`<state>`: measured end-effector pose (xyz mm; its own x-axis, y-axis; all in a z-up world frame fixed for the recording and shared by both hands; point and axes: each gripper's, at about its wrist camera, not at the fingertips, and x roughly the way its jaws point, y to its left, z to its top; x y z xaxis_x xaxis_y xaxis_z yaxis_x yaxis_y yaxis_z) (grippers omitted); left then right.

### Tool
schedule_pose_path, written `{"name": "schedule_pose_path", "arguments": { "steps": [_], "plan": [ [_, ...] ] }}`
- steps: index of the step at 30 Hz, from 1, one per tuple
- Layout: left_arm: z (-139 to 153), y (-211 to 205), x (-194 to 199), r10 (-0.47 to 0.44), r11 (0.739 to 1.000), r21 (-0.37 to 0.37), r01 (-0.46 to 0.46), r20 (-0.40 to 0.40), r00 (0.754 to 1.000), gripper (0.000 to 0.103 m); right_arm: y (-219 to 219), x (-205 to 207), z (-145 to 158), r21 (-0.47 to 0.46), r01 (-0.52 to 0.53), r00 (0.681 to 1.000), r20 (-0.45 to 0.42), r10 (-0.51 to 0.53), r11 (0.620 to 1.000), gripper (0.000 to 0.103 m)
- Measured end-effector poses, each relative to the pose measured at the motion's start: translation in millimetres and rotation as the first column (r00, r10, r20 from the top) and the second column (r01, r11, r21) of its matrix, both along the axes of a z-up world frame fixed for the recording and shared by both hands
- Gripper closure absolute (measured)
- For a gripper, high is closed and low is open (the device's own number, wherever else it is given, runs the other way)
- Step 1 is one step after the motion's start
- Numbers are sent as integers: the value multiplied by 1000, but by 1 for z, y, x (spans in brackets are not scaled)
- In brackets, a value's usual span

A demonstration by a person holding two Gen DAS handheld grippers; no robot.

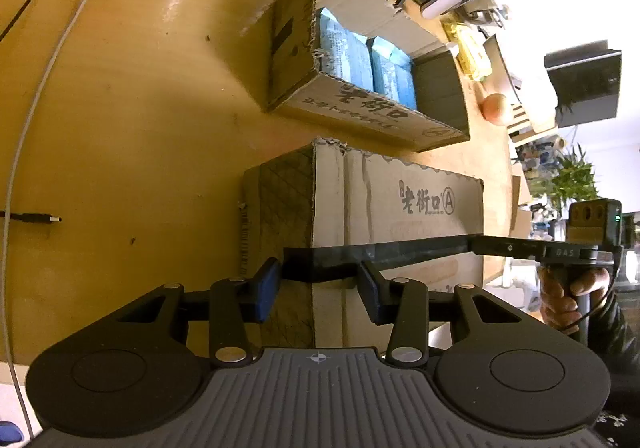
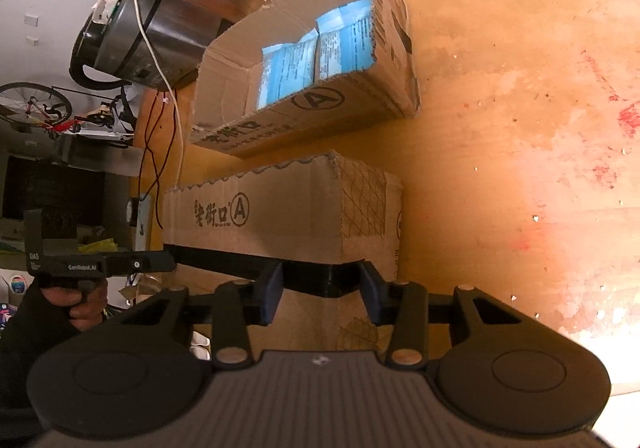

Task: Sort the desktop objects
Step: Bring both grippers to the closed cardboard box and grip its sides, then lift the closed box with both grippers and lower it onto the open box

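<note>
Both hand-held grippers [image 1: 318, 280] [image 2: 322, 280] pinch one dark bar [image 1: 384, 254], its middle hidden behind the cardboard box [image 1: 400, 207].

Left tongs [image 1: 318, 280]: angled downward, blue pads [image 1: 267, 290] closed on one end of flat dark strip [image 1: 400, 250]. Right tongs [image 2: 322, 284]: angled downward likewise, pads [image 2: 273, 294] clamped on opposite end of same strip. Strip spans level between both tongs. Right hand [image 1: 568, 294] wraps handle, dark sleeve behind. Left hand [image 2: 82, 298] grips handle, dark sleeve too.
</note>
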<state>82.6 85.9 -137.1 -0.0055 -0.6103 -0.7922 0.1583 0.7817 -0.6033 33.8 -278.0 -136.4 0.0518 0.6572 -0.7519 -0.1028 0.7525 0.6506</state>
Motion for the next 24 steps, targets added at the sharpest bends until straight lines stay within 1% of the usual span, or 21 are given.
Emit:
{"name": "schedule_pose_path", "arguments": {
  "steps": [6,9,14,19,24],
  "plan": [
    [19,1,-5,9,1000,-8,-9,8,1000,62,-5,-4,19,4,19,1000,-6,-19,1000,67],
    [31,-2,-8,3,1000,-3,-3,14,1000,62,-5,-6,32,-8,23,1000,-5,-23,1000,67],
    [55,-7,-10,13,1000,3,-13,18,1000,62,-9,-6,56,-17,58,998,-17,-58,998,67],
    [81,-16,-9,-4,1000,22,4,20,1000,62,-11,-3,79,-27,84,996,-19,-84,996,67],
    [92,-23,0,-22,999,30,21,21,1000,62,-14,5,93,-33,83,996,-19,-84,996,67]
  ]
}}
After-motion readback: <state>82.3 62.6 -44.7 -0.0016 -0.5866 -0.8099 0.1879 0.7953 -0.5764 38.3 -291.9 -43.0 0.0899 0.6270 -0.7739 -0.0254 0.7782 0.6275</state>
